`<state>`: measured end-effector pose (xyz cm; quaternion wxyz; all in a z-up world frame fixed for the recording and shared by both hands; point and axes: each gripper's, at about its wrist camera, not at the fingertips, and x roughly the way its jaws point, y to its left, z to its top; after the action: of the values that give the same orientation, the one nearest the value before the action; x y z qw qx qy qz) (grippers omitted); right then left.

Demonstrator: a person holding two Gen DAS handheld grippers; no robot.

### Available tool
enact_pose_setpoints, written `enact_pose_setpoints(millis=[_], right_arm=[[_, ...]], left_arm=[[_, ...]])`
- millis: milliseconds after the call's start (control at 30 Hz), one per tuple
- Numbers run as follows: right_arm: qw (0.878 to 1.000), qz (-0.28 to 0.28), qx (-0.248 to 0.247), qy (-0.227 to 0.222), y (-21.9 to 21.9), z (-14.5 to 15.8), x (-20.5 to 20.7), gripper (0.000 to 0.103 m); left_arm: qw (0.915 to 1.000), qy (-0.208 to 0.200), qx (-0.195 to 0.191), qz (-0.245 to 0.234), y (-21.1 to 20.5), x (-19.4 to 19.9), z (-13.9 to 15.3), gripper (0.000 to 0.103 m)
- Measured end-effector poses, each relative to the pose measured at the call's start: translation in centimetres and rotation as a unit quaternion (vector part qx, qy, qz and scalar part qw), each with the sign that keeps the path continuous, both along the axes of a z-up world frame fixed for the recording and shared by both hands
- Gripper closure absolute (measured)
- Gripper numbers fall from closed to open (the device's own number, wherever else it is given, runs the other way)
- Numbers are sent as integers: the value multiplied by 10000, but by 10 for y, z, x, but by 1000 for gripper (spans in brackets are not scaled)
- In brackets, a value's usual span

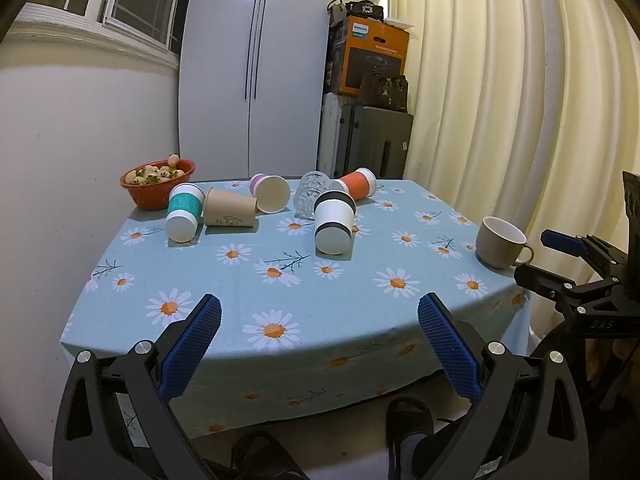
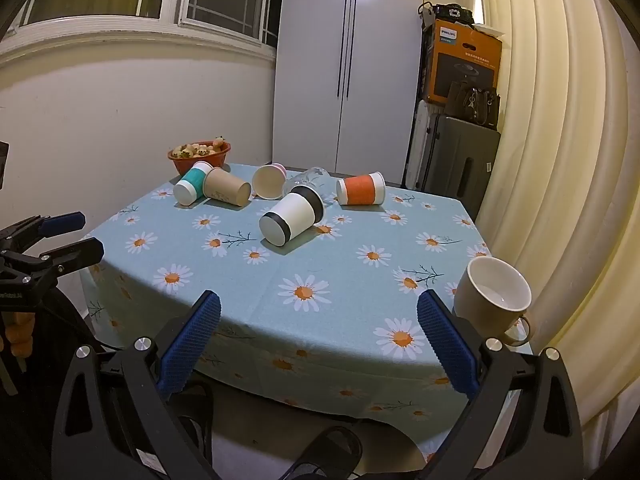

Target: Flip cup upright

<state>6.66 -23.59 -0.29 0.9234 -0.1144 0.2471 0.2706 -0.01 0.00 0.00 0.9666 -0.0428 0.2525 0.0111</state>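
The clear glass (image 2: 306, 178) lies at the far side of the table (image 1: 240, 320), partly hidden behind the black-banded white cup (image 2: 292, 219); which way its mouth faces cannot be told. The mug (image 2: 494, 300) has its near base covered by the right claw's finger (image 2: 448, 344). The drawing on the brown paper cup (image 1: 230, 208) is too small to read. The pink cup (image 1: 270, 193) shows little beyond its open mouth.

A white cup with black bands (image 1: 334, 222) lies tipped on its side mid-surface, its base toward me. Behind it lie teal (image 1: 184, 212), brown (image 1: 229, 208), pink (image 1: 271, 193) and orange (image 1: 357, 183) cups.
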Motion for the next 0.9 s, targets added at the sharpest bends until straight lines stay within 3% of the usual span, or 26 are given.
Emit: enact_pose_setpoints(millis=[900], right_arm=[[10000,18,15,16,-1,-1,2,5]], left_arm=[[10000,36,-6,-34,-3,0,-3,7]])
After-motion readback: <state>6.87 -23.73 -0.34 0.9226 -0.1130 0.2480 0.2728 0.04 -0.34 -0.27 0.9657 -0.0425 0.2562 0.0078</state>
